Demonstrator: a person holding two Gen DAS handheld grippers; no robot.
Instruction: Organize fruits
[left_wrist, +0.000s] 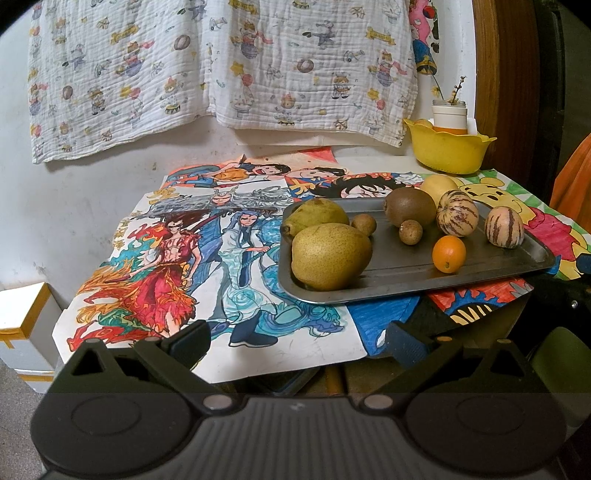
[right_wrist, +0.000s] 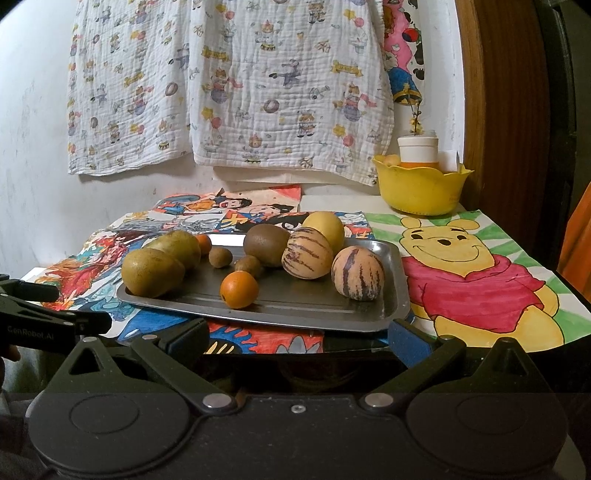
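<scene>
Metal tray (left_wrist: 498, 271) of pears, kiwi, striped melons and an orange (left_wrist: 448, 254) on the drawing-covered counter (left_wrist: 295, 343), left claw (left_wrist: 301, 341) spread wide and empty, right claw (right_wrist: 299, 339) likewise spread empty before the tray's near edge, only the right view catching a second small orange (right_wrist: 204, 243) behind the pears and the full bear drawing (right_wrist: 476, 273)

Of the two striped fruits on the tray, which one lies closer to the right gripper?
The striped fruit by the tray's right edge; the other striped fruit sits further back, beside the kiwi.

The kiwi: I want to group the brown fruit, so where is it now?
In both views the kiwi sits at the far side of the metal tray, beside a striped melon and behind two small brown fruits.
</scene>
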